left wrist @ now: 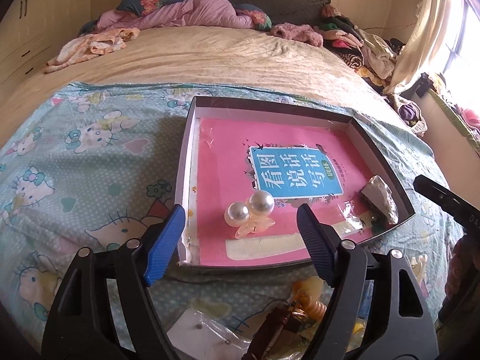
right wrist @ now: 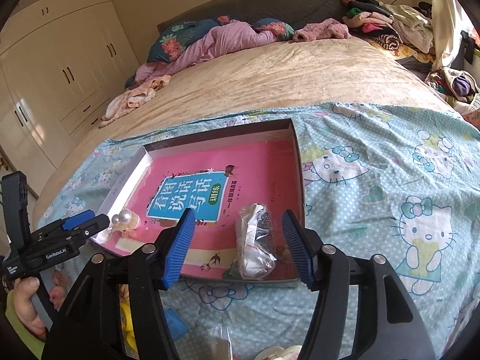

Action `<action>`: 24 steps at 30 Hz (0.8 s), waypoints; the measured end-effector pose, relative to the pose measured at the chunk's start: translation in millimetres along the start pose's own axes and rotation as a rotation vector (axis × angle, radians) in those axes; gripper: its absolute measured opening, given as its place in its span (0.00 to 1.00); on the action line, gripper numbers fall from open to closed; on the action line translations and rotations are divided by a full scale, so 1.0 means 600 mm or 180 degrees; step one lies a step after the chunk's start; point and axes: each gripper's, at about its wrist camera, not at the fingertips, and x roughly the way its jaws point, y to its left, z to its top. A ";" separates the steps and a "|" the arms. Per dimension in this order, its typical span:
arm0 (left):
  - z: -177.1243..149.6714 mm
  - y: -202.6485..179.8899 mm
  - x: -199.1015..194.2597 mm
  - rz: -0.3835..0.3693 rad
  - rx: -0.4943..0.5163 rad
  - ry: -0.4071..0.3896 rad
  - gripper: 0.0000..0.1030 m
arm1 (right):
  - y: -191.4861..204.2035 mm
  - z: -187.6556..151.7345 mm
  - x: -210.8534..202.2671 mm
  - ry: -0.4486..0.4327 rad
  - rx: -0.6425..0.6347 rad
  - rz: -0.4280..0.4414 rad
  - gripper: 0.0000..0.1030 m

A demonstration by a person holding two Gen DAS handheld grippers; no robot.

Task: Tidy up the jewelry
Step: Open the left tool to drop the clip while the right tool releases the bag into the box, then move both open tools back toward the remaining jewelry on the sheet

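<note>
We see a pearl hair clip point(left wrist: 250, 213) lying in the near left corner of a flat box point(left wrist: 192, 138), on top of a pink book point(left wrist: 264, 147) that fills the box. A small crinkly bag point(right wrist: 255, 240) lies in the near right corner of the same box.

Our left hand-held gripper point(left wrist: 241, 243) is open wide. The clip sits between its blue fingers point(left wrist: 165, 246), but they do not touch it. Our right hand-held gripper point(right wrist: 238, 246) is open too. The bag is between its fingers and nothing is pressing on it.

The box rests on a blue cat-print sheet point(right wrist: 390, 186) on the bed point(left wrist: 210, 57). More small things point(left wrist: 300, 309) lie on the sheet just in front of the box, close under the left gripper. Piled clothes point(right wrist: 384, 27) sit far back on the bed.
</note>
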 end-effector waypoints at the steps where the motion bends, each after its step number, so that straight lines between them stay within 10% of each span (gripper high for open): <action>1: 0.000 0.000 -0.005 -0.0009 -0.0009 -0.0012 0.69 | 0.004 -0.001 -0.006 -0.0022 -0.0003 -0.0005 0.67; 10: 0.005 0.006 -0.059 0.0063 -0.0082 -0.0186 0.90 | 0.020 0.000 -0.062 -0.0258 -0.0148 -0.0031 0.80; 24: 0.002 0.011 -0.129 -0.0010 -0.0158 -0.0401 0.90 | 0.047 -0.005 -0.123 -0.0408 -0.0248 0.0048 0.80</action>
